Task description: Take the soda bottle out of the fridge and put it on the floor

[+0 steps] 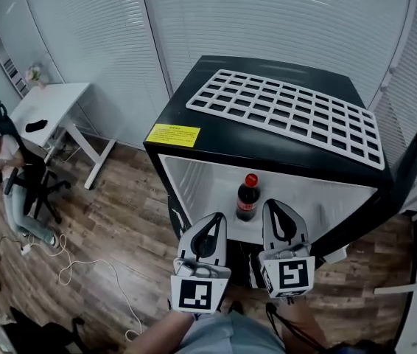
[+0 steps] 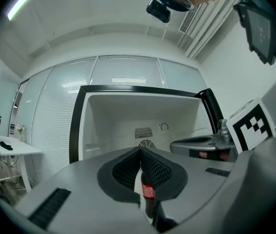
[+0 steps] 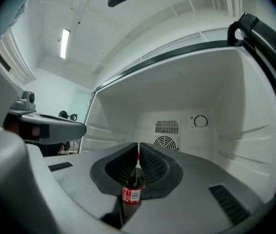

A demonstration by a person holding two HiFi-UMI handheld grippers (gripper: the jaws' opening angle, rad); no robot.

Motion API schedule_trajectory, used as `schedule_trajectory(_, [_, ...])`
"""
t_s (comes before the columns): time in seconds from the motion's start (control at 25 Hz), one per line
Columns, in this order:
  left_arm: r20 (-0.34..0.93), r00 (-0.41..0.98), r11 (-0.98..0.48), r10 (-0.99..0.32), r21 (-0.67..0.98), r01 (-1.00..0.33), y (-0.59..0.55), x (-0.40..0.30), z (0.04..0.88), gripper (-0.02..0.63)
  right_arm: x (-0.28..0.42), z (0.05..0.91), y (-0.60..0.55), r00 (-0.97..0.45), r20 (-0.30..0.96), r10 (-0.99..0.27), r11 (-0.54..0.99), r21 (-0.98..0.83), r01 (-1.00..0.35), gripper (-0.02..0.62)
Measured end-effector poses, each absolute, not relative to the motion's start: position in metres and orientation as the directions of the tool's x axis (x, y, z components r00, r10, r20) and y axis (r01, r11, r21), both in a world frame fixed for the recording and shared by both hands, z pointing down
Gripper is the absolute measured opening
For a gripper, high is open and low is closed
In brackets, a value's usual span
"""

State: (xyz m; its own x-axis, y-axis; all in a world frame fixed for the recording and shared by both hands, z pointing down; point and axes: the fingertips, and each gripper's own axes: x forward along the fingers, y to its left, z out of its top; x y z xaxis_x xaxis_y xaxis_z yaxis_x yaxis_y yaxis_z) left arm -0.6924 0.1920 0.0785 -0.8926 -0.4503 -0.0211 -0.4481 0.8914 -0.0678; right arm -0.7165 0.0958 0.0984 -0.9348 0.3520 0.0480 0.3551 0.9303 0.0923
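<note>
Soda bottle (image 1: 248, 200), red cap up, stands upright on the white bottom of the open fridge (image 1: 267, 144), close to the front edge. From above, I see my left gripper (image 1: 213, 221) and my right gripper (image 1: 276, 206) lying level in front of the opening. The bottle is between their tips and a little ahead, and neither has it in its grasp. A white rack (image 1: 289, 113) lies on top of the fridge, and a yellow label (image 1: 173, 134) sits on its front edge. Off to the left on the wooden floor (image 1: 120, 220) there is a white desk (image 1: 54, 105), with a person (image 1: 2, 161) seated beside it.

In the left gripper view, my left gripper (image 2: 140, 151) has its pads pressed together at the tip with nothing between them. Beyond them, through the hollow under the pads, the bottle (image 2: 148, 194) shows with its red label. The white inside of the fridge (image 2: 113, 113) and its back vent (image 2: 143, 132) fill the middle, and my right gripper (image 2: 201, 145) is alongside.

In the right gripper view, my right gripper (image 3: 138, 146) is also closed and empty. The bottle (image 3: 132, 189) stands just past the tips, dead ahead, with the fridge (image 3: 216, 91) walls around it and the vent (image 3: 167, 127) behind. My left gripper (image 3: 45, 126) is at the left.
</note>
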Motion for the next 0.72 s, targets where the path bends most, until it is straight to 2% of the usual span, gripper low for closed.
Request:
schedule_trajectory(0.04, [-0.016,-0.892,0.891,-0.452,-0.065,-0.450,0.192,-0.696,0.080,0.017,-0.720,0.099,0.099,-0.928,0.044,0.371,0.925,0.078,0.373,0.045])
schedule_trajectory(0.12, [-0.008,-0.891,0.890,-0.453,-0.063,-0.452,0.192,-0.704,0.083,0.017,-0.728,0.102,0.105,-0.912,0.052,0.407,0.911,0.053,0.410,0.259])
schedule_trajectory(0.72, [0.017,-0.876,0.874,-0.482,-0.064,-0.482,0.192,-0.718,0.117,0.017,-0.752,0.142,0.122,-0.891,0.135,0.434,0.891,0.084,0.446,0.271])
